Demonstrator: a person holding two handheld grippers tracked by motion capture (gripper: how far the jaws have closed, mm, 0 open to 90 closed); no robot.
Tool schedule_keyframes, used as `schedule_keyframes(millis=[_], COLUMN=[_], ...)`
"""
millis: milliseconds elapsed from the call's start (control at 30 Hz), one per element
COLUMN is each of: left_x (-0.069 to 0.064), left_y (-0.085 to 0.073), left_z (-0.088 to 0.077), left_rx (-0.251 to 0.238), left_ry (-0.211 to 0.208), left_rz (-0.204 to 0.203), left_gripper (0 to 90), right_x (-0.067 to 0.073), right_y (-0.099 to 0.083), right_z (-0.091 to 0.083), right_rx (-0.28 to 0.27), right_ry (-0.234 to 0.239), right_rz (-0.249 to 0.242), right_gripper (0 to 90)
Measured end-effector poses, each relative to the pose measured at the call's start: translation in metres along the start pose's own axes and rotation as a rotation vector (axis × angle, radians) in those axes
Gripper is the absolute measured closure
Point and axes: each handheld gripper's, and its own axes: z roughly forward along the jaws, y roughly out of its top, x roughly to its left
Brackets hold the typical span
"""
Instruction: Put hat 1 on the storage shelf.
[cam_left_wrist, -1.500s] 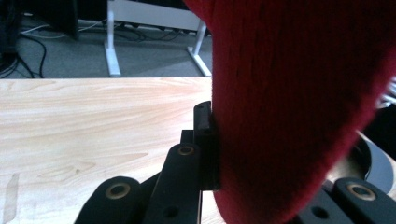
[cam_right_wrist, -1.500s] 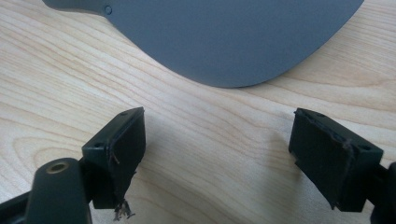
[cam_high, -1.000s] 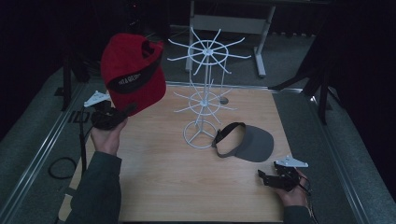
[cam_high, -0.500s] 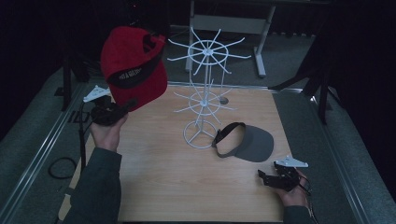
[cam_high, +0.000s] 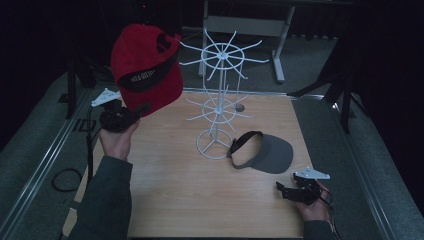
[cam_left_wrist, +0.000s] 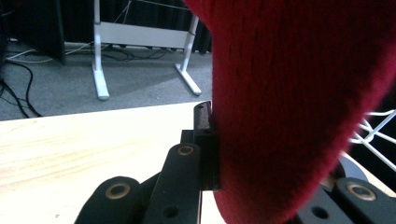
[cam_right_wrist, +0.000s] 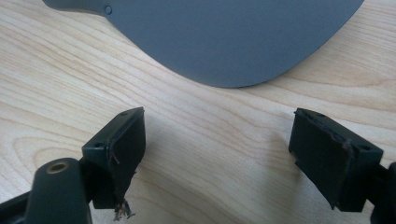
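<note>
While the left gripper (cam_high: 131, 113) clamps a fuzzy red cap (cam_high: 145, 70), the right gripper (cam_right_wrist: 217, 161) gapes empty.

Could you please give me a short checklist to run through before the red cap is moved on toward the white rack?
1. Left tool shut on the red cap: ok, the cloth sits clamped against its pad.
2. Cap lifted off the table: ok, it hangs in the air left of the rack.
3. Upper rack arms free of other items: ok, nothing hangs on them.
4. Visor out of the way: ok, it lies flat on the table right of the rack's base.
5. Right tool open with nothing in it: ok, it rests low, just short of the visor's brim.
6. How firm the grip on the cap is: cannot tell.
</note>
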Motion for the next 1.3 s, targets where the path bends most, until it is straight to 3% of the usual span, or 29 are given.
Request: schedule_keyframes(millis=[333,533,800,967,1200,1300], left_x=[-0.006,-0.008,-0.012,-0.015,-0.021,-0.023], left_y=[0.01,0.012,0.015,0.016,0.013,0.009], left_z=[0.0,-0.001,-0.003,-0.004,-0.002,0.001], left_rx=[-0.026,-0.045,-0.053,-0.053,-0.022,0.0], left_ry=[-0.044,-0.09,-0.116,-0.106,-0.033,-0.022], left_rz=[-0.009,-0.04,-0.029,0.002,0.092,0.115], left_gripper=[85.8,85.8,85.8,85.8,85.7,85.7], right_x=[0.0,0.0,0.0,0.0,0.0,0.0], right_y=[0.0,0.0,0.0,0.0,0.0,0.0], right_z=[0.0,0.0,0.0,0.0,0.0,0.0], right_rx=[-0.001,-0.001,-0.001,0.0,-0.001,-0.001], right_ry=[0.0,0.0,0.0,0.0,0.0,0.0], right_rz=[-0.001,-0.001,-0.001,-0.002,-0.001,-0.001], right_gripper=[18.5,18.5,18.5,18.5,18.5,18.5])
